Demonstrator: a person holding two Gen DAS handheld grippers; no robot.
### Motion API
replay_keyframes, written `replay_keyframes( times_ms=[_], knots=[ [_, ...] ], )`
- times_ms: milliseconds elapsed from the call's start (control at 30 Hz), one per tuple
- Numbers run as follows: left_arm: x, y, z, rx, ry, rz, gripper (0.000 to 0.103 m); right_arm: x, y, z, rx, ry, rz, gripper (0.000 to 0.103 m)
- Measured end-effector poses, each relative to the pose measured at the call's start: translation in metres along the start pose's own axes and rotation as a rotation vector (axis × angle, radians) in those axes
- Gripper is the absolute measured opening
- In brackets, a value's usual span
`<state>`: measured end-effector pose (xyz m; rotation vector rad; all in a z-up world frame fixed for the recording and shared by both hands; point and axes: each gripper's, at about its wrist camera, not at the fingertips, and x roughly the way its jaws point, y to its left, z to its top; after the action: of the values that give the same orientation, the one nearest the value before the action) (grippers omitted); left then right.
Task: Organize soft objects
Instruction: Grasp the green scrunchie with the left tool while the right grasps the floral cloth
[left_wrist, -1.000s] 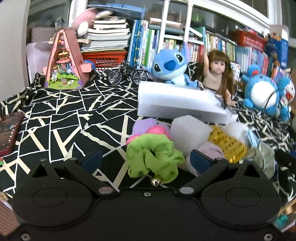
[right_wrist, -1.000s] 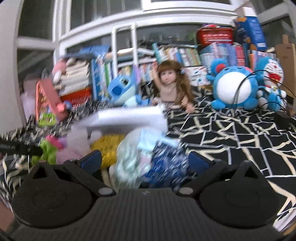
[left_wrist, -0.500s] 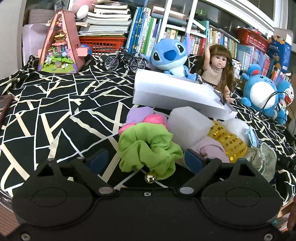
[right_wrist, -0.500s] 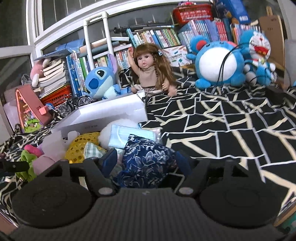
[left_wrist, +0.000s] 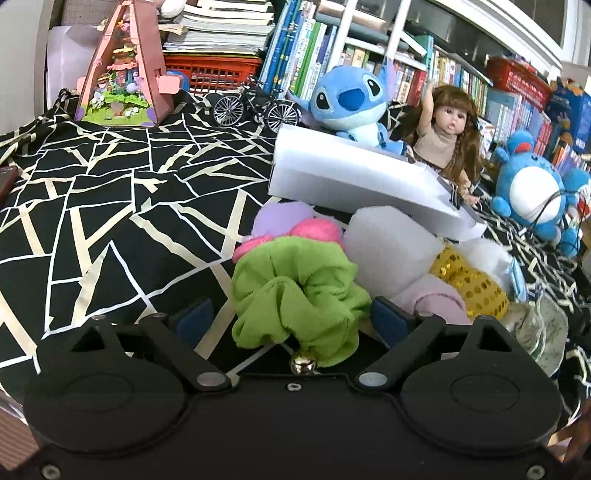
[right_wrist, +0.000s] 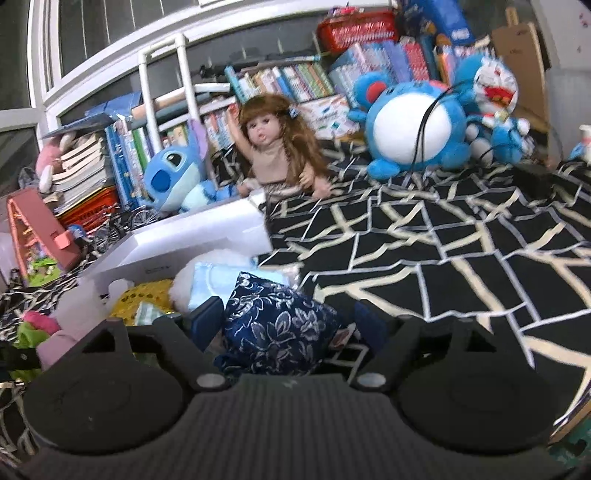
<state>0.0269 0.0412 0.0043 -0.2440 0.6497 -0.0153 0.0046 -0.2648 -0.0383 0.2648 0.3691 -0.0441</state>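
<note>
A green scrunchie (left_wrist: 295, 291) with a small bell lies between the fingers of my left gripper (left_wrist: 291, 317), which is open around it. Behind it lie pink and purple pom-poms (left_wrist: 314, 230), a white foam block (left_wrist: 388, 247), a gold sequin piece (left_wrist: 469, 284) and a pale pink cloth (left_wrist: 436, 301). A white box (left_wrist: 362, 177) stands behind the pile. My right gripper (right_wrist: 286, 325) is closing on a navy floral pouch (right_wrist: 277, 325), with a light blue mask (right_wrist: 218, 284) and white fluff behind it.
A Stitch plush (left_wrist: 351, 99), a doll (left_wrist: 450, 136), blue round plushes (right_wrist: 410, 125), a toy bicycle (left_wrist: 255, 107) and a pink toy house (left_wrist: 125, 70) stand along the back before shelves of books. Black patterned cloth (right_wrist: 461, 258) covers the table.
My right gripper has narrowed around the navy floral pouch and swung right. My left gripper has moved closer over the green scrunchie and stays open.
</note>
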Motion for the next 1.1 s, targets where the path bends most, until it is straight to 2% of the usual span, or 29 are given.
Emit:
replay_keyframes(
  times_ms=[133, 167, 233, 267, 367, 567, 700, 933, 1000, 1033, 1067, 1100],
  knots=[
    [-0.003, 0.005, 0.002, -0.028, -0.028, -0.004, 0.081, 0.004, 0.000, -0.001, -0.007, 0.012, -0.026, 0.087],
    [-0.005, 0.006, 0.002, -0.029, -0.037, 0.003, 0.071, 0.004, -0.001, -0.001, 0.000, 0.015, -0.030, 0.087],
    [-0.011, 0.005, 0.001, -0.019, -0.068, 0.034, 0.056, 0.003, -0.002, -0.002, 0.004, -0.002, -0.053, 0.079],
    [-0.013, 0.003, 0.000, 0.001, -0.084, 0.048, 0.053, 0.000, 0.001, -0.002, -0.012, -0.028, -0.086, 0.078],
    [-0.017, -0.001, 0.000, 0.035, -0.112, 0.077, 0.054, -0.006, 0.010, -0.004, -0.108, -0.086, -0.154, 0.077],
    [-0.010, 0.006, -0.003, -0.017, -0.077, 0.073, 0.067, 0.003, 0.000, -0.007, -0.051, -0.014, -0.145, 0.077],
    [-0.004, 0.008, -0.006, -0.015, -0.058, 0.075, 0.071, 0.006, -0.003, -0.012, -0.029, 0.003, -0.141, 0.077],
    [0.004, -0.002, -0.011, 0.050, -0.064, 0.083, 0.082, 0.010, -0.002, -0.014, -0.065, 0.011, -0.143, 0.077],
    [0.006, -0.007, -0.013, 0.088, -0.059, 0.093, 0.080, 0.011, 0.001, -0.016, -0.097, 0.009, -0.151, 0.076],
    [0.005, -0.008, -0.012, 0.097, -0.053, 0.093, 0.062, 0.011, 0.002, -0.016, -0.106, 0.010, -0.151, 0.074],
    [0.002, -0.007, -0.009, 0.084, -0.050, 0.086, 0.039, 0.011, 0.003, -0.016, -0.110, 0.011, -0.149, 0.072],
    [0.000, -0.003, -0.005, 0.053, -0.042, 0.066, 0.037, 0.010, 0.002, -0.014, -0.107, 0.012, -0.147, 0.069]
  ],
)
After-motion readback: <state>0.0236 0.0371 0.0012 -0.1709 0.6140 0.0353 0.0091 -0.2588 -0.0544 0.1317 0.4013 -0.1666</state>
